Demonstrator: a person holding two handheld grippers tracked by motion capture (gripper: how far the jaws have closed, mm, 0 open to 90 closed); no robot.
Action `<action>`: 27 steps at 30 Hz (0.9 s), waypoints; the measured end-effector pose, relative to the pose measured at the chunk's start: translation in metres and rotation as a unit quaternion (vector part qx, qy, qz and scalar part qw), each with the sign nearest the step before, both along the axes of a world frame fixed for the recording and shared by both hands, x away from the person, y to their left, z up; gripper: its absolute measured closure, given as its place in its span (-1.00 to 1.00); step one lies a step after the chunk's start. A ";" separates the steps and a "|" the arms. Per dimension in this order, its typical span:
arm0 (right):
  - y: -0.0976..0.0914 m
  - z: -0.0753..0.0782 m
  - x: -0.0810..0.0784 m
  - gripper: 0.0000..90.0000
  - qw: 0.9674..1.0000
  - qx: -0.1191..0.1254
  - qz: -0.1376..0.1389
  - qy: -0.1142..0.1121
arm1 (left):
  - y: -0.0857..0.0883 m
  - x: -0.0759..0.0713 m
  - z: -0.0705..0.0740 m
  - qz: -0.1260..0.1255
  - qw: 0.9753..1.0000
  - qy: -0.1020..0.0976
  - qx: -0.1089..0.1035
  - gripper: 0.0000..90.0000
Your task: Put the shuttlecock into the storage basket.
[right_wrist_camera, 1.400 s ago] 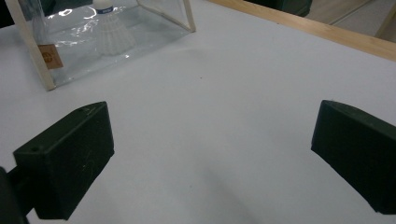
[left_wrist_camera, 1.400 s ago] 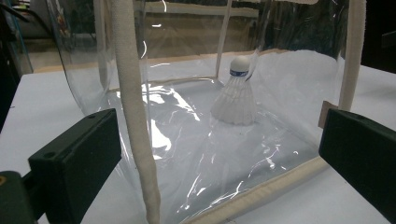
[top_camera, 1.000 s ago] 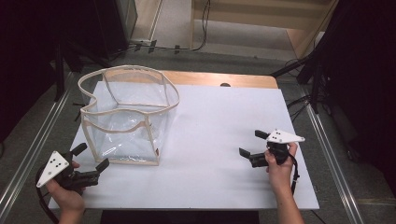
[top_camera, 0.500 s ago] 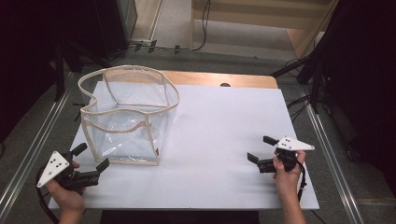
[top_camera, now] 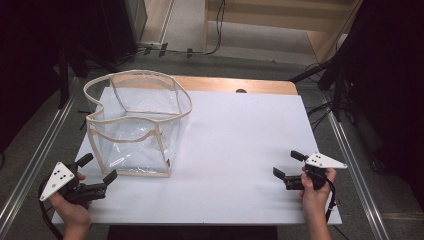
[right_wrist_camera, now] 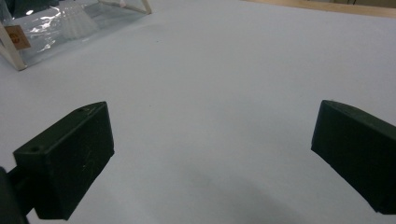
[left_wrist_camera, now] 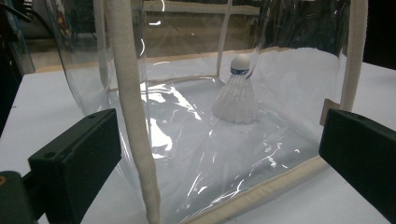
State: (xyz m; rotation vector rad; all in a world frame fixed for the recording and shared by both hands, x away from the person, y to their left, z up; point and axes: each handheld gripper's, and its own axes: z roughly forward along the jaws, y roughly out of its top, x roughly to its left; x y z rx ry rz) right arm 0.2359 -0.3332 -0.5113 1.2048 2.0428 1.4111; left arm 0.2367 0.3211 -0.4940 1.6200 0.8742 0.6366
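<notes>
A clear plastic bag (top_camera: 131,123) with cream trim stands open on the left of the white table (top_camera: 240,135). In the left gripper view a white shuttlecock (left_wrist_camera: 236,95) stands cork-up inside the bag (left_wrist_camera: 135,116). My left gripper (top_camera: 98,168) is open just in front of the bag's near left corner, its jaws wide apart with nothing between them (left_wrist_camera: 219,158). My right gripper (top_camera: 287,164) is open near the table's front right and points left over bare table (right_wrist_camera: 215,154). The bag's corner (right_wrist_camera: 14,44) and the shuttlecock (right_wrist_camera: 77,23) lie far off in the right gripper view.
A wooden strip (top_camera: 235,84) runs along the table's far edge. Metal rails (top_camera: 350,150) flank both sides, with dark stands and cables on the floor beyond. White surface stretches between the bag and the right gripper.
My right gripper has drifted a little to the right and toward the table's near edge. The left gripper and the bag have not moved.
</notes>
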 end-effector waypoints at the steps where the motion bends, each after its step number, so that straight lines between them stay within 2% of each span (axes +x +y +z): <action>1: -0.001 0.000 -0.001 -1.00 1.000 0.001 -0.001 -0.001 | 0.000 0.000 0.000 0.000 1.000 0.000 0.000 -1.00; 7: -0.010 -0.005 -0.004 -1.00 1.000 0.008 -0.009 -0.002 | 0.000 0.000 0.000 0.000 1.000 0.000 0.000 -1.00; 27: -0.030 -0.005 -0.017 -1.00 0.999 0.027 -0.040 -0.015 | 0.000 0.000 0.000 -0.001 1.000 0.000 -0.002 -1.00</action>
